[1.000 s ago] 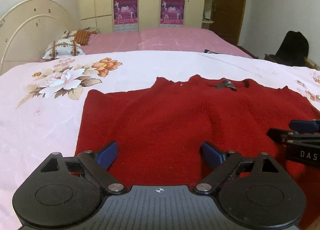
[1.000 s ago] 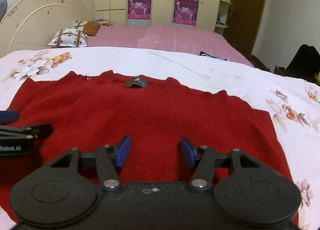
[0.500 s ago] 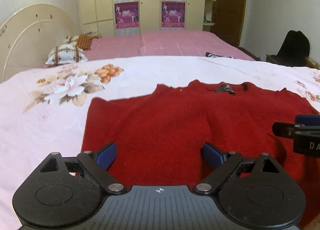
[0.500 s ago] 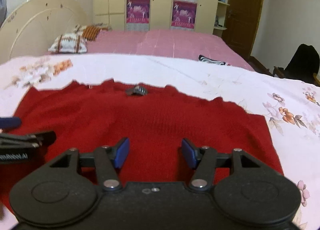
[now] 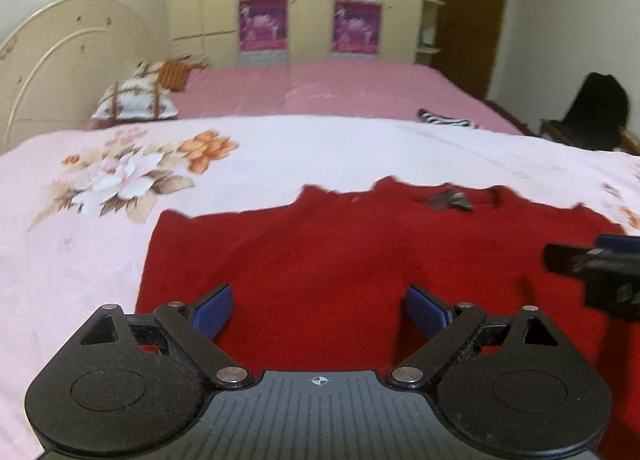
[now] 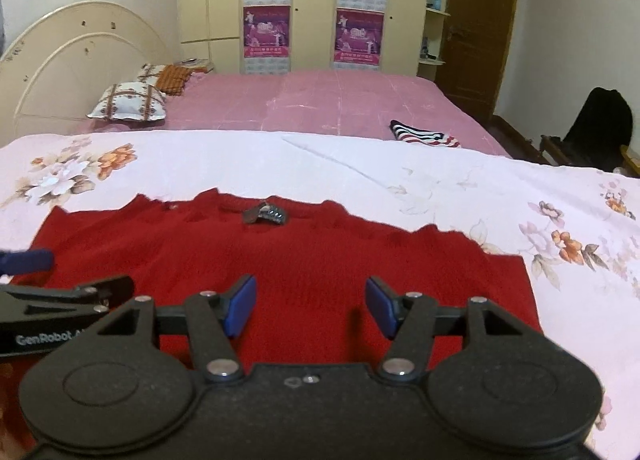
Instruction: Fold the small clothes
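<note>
A red sweater (image 5: 360,268) lies spread flat on a bed, on a pale floral sheet (image 5: 120,252), with its neckline on the far side from the cameras. A small grey label (image 6: 265,215) sits at the neckline. Everything else is placed here relative to the sweater.

The left tool (image 5: 320,310) hangs over the sweater's near left part, its blue pads (image 5: 210,312) spread wide with only flat red knit showing between them; it grips nothing. The sweater's left edge runs just outside the left pad, and the floral sheet begins right beside it.

The right tool (image 6: 310,308) hangs over the sweater's near right-of-middle part. Its jaws are opening, and its blue pads (image 6: 240,306) stand apart with bare knit between them, pressing on nothing. In the left wrist view the right tool shows as a dark, blurred shape at the sweater's right side; in the right wrist view the left tool's black arm and one blue pad reach in over the sweater's left side.

Beyond the sweater's neckline the floral sheet continues, then a pink bedspread (image 6: 320,103). A striped cloth (image 6: 424,135) lies on the pink bedspread, beyond the sweater and to its right. Two pillows (image 6: 128,105) rest far beyond the sweater's left shoulder, against a cream headboard (image 6: 80,59). A wardrobe with purple posters (image 6: 266,31) stands at the far wall, and a dark garment on a chair (image 6: 600,127) sits far off to the right.
</note>
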Motion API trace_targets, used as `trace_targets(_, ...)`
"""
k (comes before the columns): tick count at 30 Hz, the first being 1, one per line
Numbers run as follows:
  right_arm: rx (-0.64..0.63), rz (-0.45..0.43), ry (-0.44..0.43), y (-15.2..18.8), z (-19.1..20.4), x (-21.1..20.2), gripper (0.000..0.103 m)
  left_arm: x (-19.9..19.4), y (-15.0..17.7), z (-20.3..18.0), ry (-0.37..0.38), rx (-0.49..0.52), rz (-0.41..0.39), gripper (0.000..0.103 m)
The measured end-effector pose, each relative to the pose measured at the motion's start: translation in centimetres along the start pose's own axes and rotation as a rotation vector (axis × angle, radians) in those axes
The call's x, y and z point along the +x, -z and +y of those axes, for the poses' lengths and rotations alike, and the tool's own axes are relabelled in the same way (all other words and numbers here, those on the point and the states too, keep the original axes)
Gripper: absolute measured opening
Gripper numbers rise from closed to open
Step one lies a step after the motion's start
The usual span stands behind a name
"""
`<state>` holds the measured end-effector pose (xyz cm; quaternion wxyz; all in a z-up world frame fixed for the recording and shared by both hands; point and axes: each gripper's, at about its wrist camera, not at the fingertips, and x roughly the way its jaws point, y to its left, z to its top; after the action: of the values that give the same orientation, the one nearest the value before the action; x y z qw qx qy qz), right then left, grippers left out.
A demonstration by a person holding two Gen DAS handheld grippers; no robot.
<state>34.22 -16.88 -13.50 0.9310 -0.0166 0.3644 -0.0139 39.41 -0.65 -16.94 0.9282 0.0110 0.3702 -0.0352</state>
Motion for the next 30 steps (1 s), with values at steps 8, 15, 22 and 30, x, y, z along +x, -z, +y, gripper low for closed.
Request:
trace_targets(8, -0.029, 0.055, 0.09, 0.1, -0.8, 3.3, 0.06, 1.2, 0.6, 1.0, 0.011, 0.007, 0.001, 0.093)
trace_targets(15, 0.021, 0.075, 0.06, 0.4, -2.4, 3.5, 0.067, -0.1, 0.6, 1.0, 0.0, 0.017, 0.018, 0.093)
trace_targets(22, 0.022, 0.027, -0.01, 1.6, -1.4, 0.1, 0.068, -3.1, 1.7, 1.4, -0.002, 0.029, 0.005, 0.093)
trace_targets(30, 0.007, 0.037, -0.058, 3.3, -0.3, -2.1, 0.069, -5.7, 3.6, 1.1, 0.02, 0.056, 0.03, 0.093)
